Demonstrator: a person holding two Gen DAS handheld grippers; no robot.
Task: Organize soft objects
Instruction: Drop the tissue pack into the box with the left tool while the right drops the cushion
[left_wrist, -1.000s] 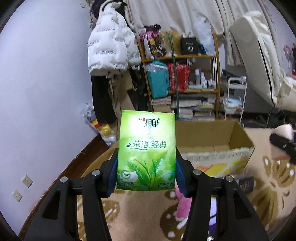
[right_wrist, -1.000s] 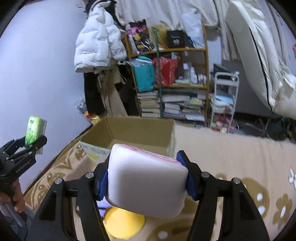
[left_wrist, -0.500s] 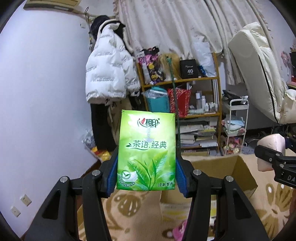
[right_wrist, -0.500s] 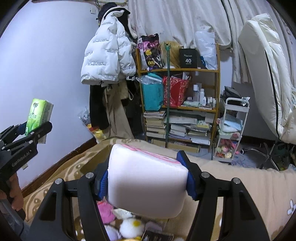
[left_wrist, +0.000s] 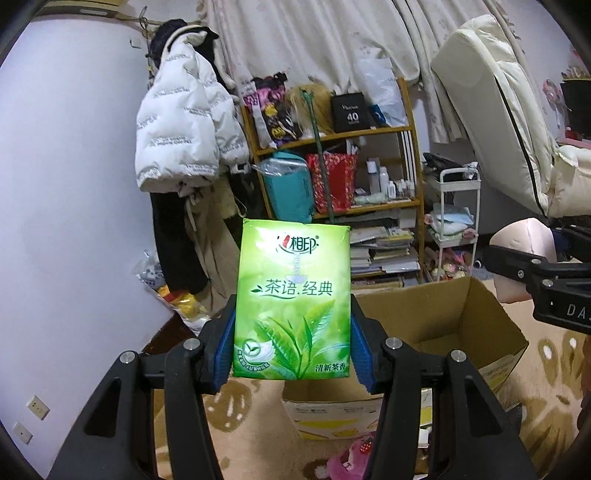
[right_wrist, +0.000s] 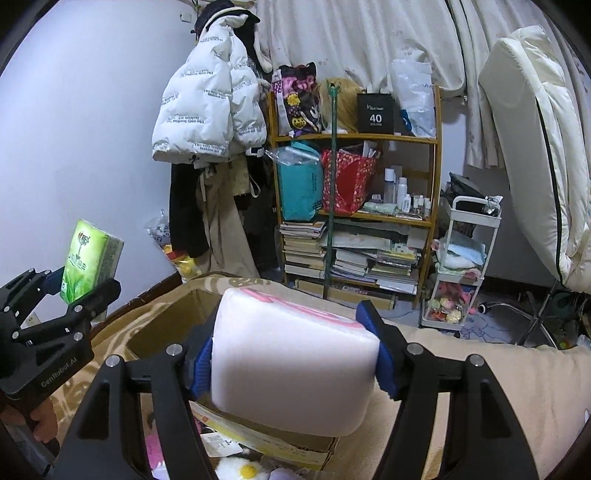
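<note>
My left gripper is shut on a green tissue pack, held upright in the air left of an open cardboard box. In the right wrist view that left gripper and its green pack show at the left edge. My right gripper carries a white soft pack with pink print above the box. Its jaws are opening, with the pack still between the blue pads and touching both. The right gripper also shows at the right edge of the left wrist view.
The box stands on a beige patterned carpet. Plush toys lie near it: a pink one and a daisy one. Behind are a wooden shelf, a hanging white jacket, a white trolley and a leaning mattress.
Both grippers swung up and toward the box, so the carpet dropped out of view and the shelf fills the frames. The right gripper's jaws stand a little wider around the white pack.
</note>
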